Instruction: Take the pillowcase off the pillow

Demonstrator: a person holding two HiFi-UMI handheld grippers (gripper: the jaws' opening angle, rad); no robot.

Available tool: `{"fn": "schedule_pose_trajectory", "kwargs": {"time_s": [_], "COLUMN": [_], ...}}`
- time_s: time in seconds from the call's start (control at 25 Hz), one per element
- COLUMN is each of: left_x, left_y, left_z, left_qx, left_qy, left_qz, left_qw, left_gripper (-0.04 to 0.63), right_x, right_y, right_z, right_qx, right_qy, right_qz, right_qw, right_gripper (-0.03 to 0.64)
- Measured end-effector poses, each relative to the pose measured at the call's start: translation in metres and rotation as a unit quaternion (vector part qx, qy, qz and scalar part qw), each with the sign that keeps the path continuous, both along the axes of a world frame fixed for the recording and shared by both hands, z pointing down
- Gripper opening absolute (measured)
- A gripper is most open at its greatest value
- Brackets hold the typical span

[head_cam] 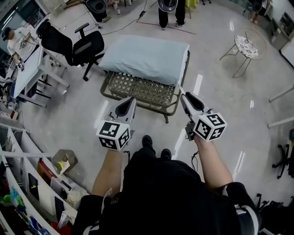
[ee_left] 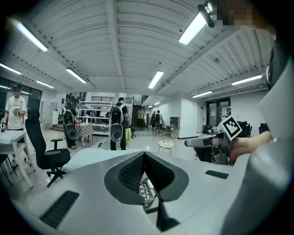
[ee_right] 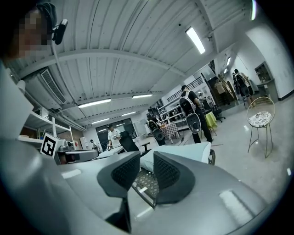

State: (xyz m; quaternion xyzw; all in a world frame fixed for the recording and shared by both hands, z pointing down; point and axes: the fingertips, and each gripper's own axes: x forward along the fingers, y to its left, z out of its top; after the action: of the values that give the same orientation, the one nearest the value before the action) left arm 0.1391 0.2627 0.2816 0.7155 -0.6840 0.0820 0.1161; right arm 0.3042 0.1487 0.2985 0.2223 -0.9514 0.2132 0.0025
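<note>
A pillow (head_cam: 144, 57) in a pale blue pillowcase lies on a low wicker bench (head_cam: 142, 89) ahead of me. Both grippers are held out short of the bench's near edge and touch nothing. My left gripper (head_cam: 132, 102) points at the bench's left half, its jaws shut and empty. In the left gripper view the tips (ee_left: 144, 153) meet, with the pillow (ee_left: 89, 155) beyond them. My right gripper (head_cam: 183, 97) points at the bench's right end. Its jaws (ee_right: 147, 161) stand a narrow gap apart with nothing between them, and the pillow (ee_right: 183, 152) and bench lattice (ee_right: 146, 182) show past them.
A black office chair (head_cam: 76, 46) stands left of the bench beside a white desk (head_cam: 27, 69) where a person sits. A round wire side table (head_cam: 250, 43) is at the far right. People stand beyond the bench (head_cam: 170, 9). Shelving (head_cam: 27, 183) lines my near left.
</note>
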Motion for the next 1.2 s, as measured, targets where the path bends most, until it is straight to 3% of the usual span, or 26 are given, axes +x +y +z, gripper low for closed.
{"fn": "schedule_pose_trajectory", "kwargs": {"time_s": [0.36,0.6,0.8,1.2], "left_x": [-0.069,-0.124,-0.141,-0.101], "left_y": [-0.112,-0.193,-0.239,-0.295], "left_z": [0.036,0.077,0.122,0.221], "left_qx": [-0.009,-0.049,-0.095,-0.186], "left_qy": [0.013,0.027,0.018,-0.046], "left_qz": [0.059,0.134,0.205,0.316], "left_qw": [0.9981,0.9895,0.9740,0.9293], "left_gripper": [0.005,0.023,0.097,0.210], "right_x": [-0.054,-0.098,-0.110,-0.075], "right_y": [-0.085,-0.141,-0.173,-0.198], "right_z": [0.036,0.069,0.096,0.159], "right_qx": [-0.021,-0.060,-0.086,-0.144], "right_qy": [0.042,0.088,0.116,0.152], "right_qz": [0.058,0.126,0.187,0.261], "right_qw": [0.997,0.986,0.972,0.942], "right_gripper": [0.102,0.101,0.101,0.100]}}
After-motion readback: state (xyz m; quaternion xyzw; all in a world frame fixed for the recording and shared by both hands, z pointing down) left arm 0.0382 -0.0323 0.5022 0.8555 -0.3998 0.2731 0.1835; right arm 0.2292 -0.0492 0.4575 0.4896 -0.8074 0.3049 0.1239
